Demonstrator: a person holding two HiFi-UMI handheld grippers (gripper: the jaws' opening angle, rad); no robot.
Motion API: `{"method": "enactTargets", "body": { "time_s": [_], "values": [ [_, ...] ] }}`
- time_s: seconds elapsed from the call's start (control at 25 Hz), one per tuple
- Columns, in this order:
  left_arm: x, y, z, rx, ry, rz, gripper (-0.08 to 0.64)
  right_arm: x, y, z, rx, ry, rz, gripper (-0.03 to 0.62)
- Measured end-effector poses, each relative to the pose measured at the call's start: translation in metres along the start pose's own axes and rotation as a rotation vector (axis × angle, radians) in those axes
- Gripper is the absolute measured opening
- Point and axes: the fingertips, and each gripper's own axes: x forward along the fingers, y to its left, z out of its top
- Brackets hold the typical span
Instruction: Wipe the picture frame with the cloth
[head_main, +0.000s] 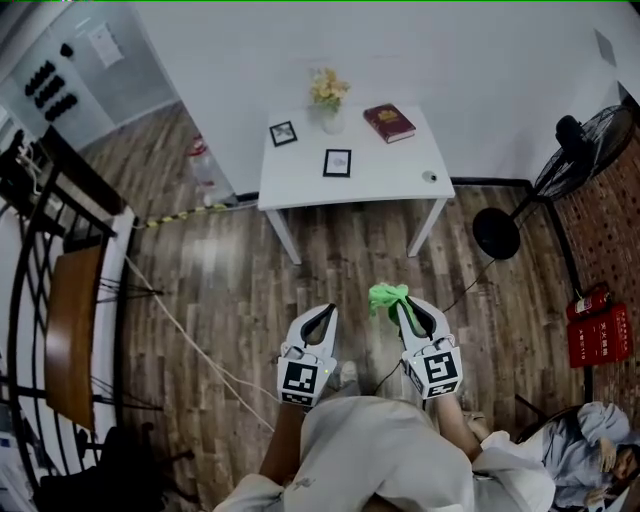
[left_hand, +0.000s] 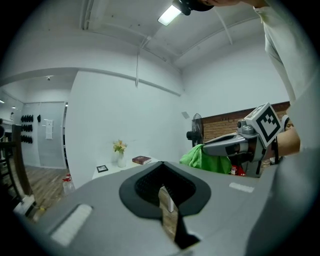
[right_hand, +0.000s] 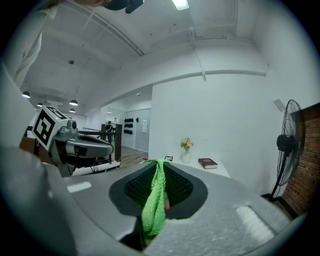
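One fuzzy green cloth clenched in right gripper; left gripper closed, seemingly empty.

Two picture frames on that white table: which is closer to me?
The black square picture frame by the front edge of the white table. The other black frame sits farther back by the left corner, turned at an angle.
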Motion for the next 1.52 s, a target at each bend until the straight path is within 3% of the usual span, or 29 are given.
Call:
{"method": "enactTargets", "body": {
  "time_s": [0.36,0.8,1.52],
  "values": [
    [0.034,0.056,-0.007,-0.012,0.002,-0.015,0.02,0.061,-0.002,0.008,-0.011,0.005,-0.026,0.044],
    [0.063,0.085,-0.005,-0.023,-0.006,-0.014,0.02,0.098,-0.011,0.012,-0.004,0.004,-0.033,0.044],
    [0.178,0.151,-0.004,-0.022,0.039,0.032,0.02,0.218,-0.093,0.016,0.035,0.014,0.006,0.044]
  ]
}}
